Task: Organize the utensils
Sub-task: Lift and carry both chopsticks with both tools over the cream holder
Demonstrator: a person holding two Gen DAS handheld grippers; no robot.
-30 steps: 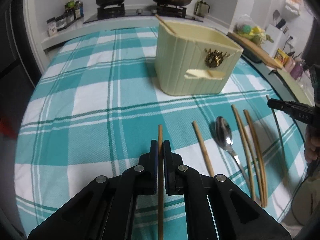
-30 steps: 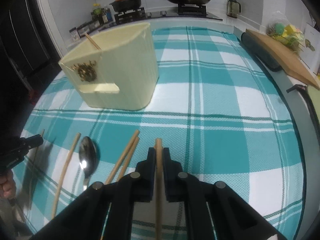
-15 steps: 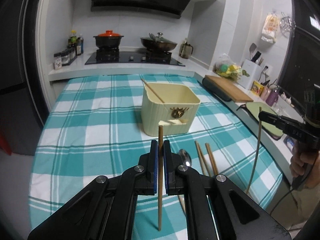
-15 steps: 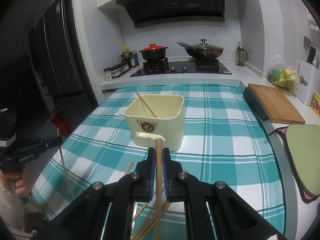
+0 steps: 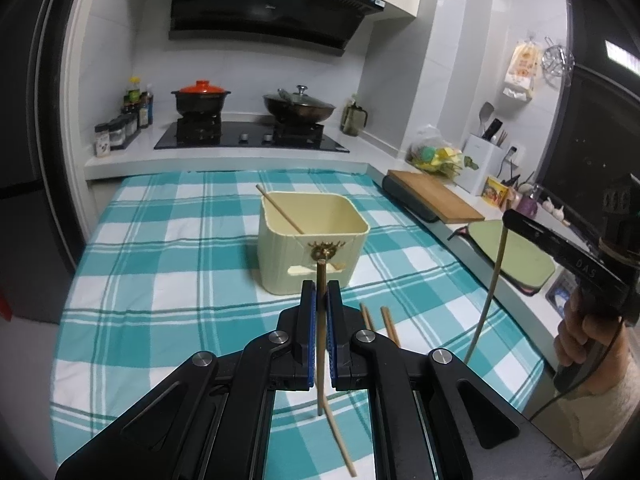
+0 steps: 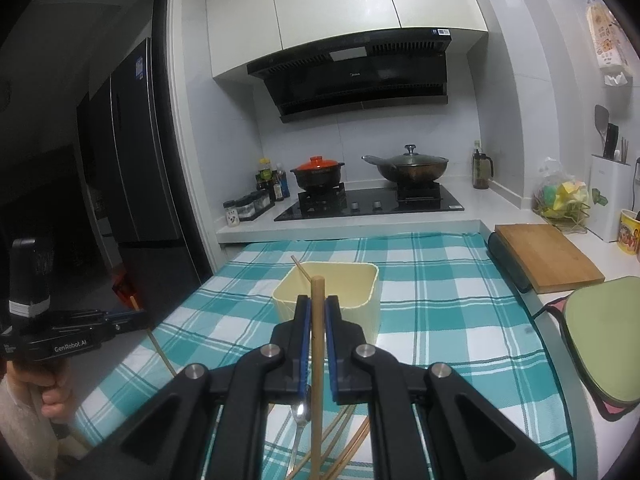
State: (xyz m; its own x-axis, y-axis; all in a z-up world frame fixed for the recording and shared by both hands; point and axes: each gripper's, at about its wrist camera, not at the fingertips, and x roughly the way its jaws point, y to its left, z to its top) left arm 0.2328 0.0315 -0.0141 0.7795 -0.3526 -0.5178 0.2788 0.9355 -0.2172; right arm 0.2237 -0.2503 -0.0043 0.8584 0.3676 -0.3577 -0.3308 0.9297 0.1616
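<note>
Left gripper [image 5: 319, 300] clenched on chopstick [image 5: 320, 320], stick upright between blue pads at lower centre of frame. Right gripper [image 6: 316, 312] likewise clamped on second chopstick [image 6: 317, 360], vertical. Cream utensil holder [image 5: 312, 248] mid-frame beyond both tips, on teal checked cloth [image 5: 160, 264], one stick [image 5: 280, 210] leaning inside. Spoon [image 6: 300, 416] below right gripper, lower frame.

Home kitchen. At 12 o'clock a black gas hob [image 6: 370, 202] carries an orange-lidded clay pot [image 6: 318, 173] and a lidded wok [image 6: 412, 167], under a black range hood [image 6: 352, 74] and white wall cabinets [image 6: 340, 12]. Seasoning bottles [image 6: 272, 182] at 11 o'clock, wooden cutting board [image 6: 548, 256] at 2 o'clock, dark fridge [image 6: 132, 176] at 9 o'clock; teal checked cloth [image 6: 440, 300] covers the tabletop.
</note>
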